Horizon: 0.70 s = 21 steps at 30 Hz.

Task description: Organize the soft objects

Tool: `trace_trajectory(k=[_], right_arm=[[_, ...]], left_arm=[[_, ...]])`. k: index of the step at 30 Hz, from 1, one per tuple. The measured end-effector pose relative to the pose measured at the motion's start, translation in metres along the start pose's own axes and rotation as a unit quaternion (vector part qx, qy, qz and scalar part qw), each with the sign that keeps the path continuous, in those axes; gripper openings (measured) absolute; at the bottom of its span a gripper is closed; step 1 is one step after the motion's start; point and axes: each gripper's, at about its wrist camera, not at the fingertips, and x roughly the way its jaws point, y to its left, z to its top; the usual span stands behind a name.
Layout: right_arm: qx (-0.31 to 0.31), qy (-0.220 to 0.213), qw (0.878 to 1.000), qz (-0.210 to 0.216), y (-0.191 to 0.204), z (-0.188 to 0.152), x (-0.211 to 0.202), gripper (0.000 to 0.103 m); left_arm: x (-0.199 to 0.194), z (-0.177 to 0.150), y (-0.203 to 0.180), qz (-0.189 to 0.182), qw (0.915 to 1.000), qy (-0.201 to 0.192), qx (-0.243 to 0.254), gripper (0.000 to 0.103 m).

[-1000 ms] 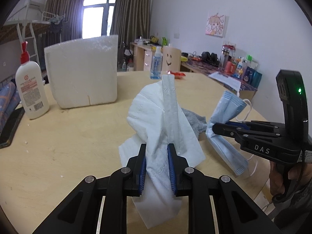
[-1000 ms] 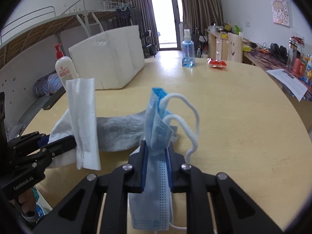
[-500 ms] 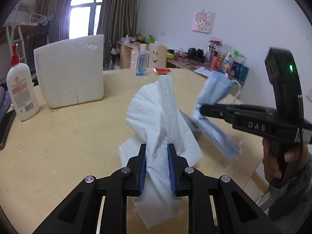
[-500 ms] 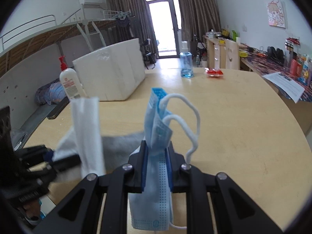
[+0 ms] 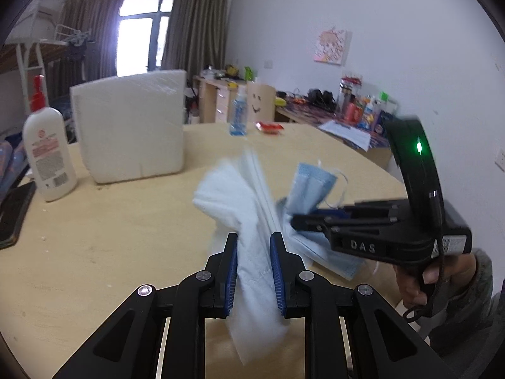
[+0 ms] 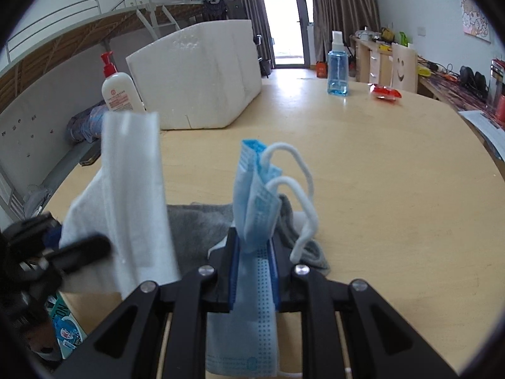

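you've got the tissue (image 5: 252, 221) clamped in your left tongs (image 5: 253, 271) and the face mask (image 6: 254, 208) in your right tongs (image 6: 254, 271), both lifted; the grey sock (image 6: 195, 224) just beyond them on the table (image 6: 378, 173) looks still unsorted.

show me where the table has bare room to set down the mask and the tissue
Widest bare patch: right of the grey sock, stretching toward the blue spray bottle and red packet. Another lies in front of the foam box. Crowded: the lotion bottle and phone at the left edge.

Right tool (image 5: 296, 221) with face mask (image 5: 311, 186), now nearer the tissue (image 5: 240, 208).
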Motion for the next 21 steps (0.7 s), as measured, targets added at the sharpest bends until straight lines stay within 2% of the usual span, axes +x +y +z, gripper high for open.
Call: trace_trajectory(k=[4,10,11,13,14,15,17,21], right_arm=[[0.004,0.000,1.000,0.000,-0.002,-0.002,0.000,0.021],[0.003,-0.001,1.000,-0.001,-0.002,-0.003,-0.001,0.021],[0.004,-0.001,1.000,0.000,-0.002,-0.004,0.000,0.021],[0.003,0.000,1.000,0.000,-0.003,-0.004,-0.001,0.021],[0.003,0.000,1.000,0.001,-0.003,-0.004,-0.001,0.021],[0.003,0.000,1.000,0.001,-0.003,-0.004,-0.001,0.021],[0.003,0.000,1.000,0.003,-0.004,-0.004,0.000,0.021],[0.004,0.000,1.000,0.005,-0.005,-0.004,0.001,0.021]], left_arm=[[-0.010,0.004,0.011,0.016,0.9997,-0.012,-0.010,0.021],[0.006,-0.007,0.001,0.011,0.9996,0.025,0.003,0.023],[0.009,-0.007,-0.002,0.009,0.9995,0.031,0.007,0.026],[0.015,-0.008,-0.007,0.019,0.9990,0.037,0.016,0.044],[0.016,-0.009,-0.009,0.026,0.9989,0.036,0.017,0.061],[0.016,-0.010,-0.008,0.030,0.9988,0.033,0.017,0.072],[0.018,-0.010,-0.009,0.037,0.9986,0.034,0.017,0.075],[0.033,-0.015,-0.006,0.046,0.9968,0.063,0.014,0.075]])
